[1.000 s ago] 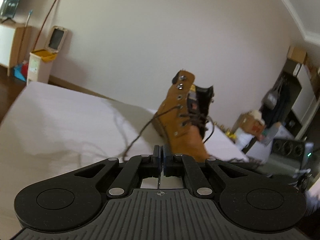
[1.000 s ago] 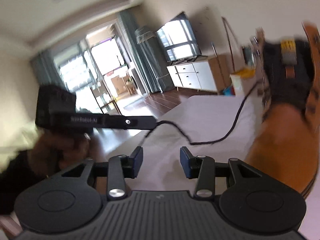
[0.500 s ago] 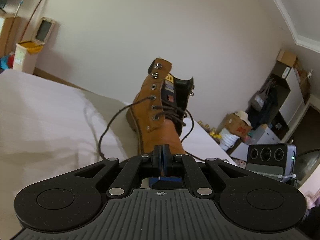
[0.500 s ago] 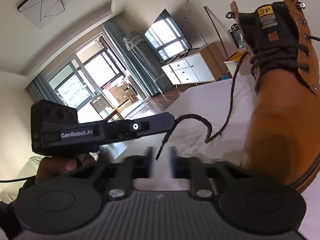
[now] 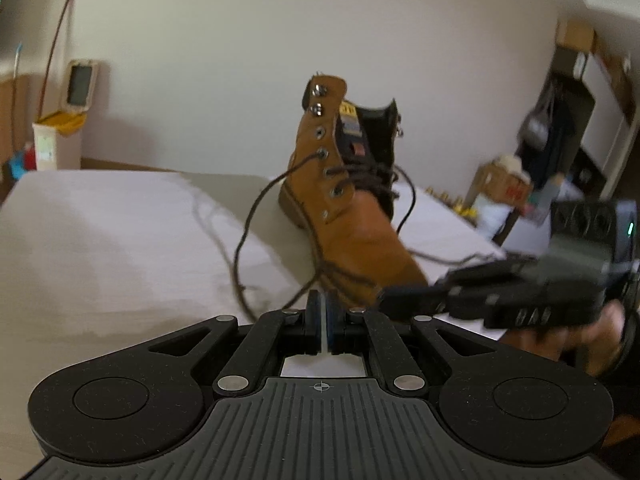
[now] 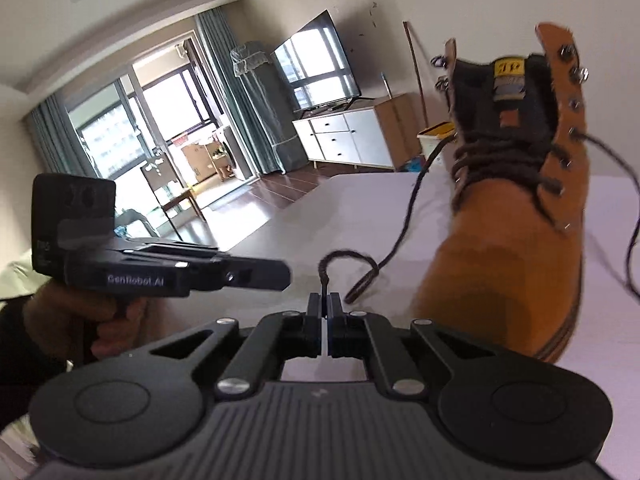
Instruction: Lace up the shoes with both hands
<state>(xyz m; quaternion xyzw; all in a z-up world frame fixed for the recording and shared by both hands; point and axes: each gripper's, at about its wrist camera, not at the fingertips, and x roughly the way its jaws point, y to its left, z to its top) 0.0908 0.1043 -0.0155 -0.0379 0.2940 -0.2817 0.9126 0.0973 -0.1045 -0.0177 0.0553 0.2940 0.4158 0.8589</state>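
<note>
Nearest in the right wrist view, the right tongs are pressed together on the tip of one dark lace end, which rises from between them and loops back toward the boot. In the left wrist view the left tongs are also together; the other lace end runs down close to them, but whether it is actually pinched there cannot be told. Just beyond both tools stands the single tan boot, upright on the white counter, toe toward the cameras, laced through its lower eyelets only, with the top eyelets and hooks bare. The step in hand appears to be securing both ends before threading higher. To do it well, each grip should sit close to the stiff tip, so that the tip can be aimed at the next free eyelet, and the slack should be drawn evenly without tipping the boot. Counted: one boot, two loose lace ends, two tongs, each held in a hand. Farther off are a television and a cabinet.
</note>
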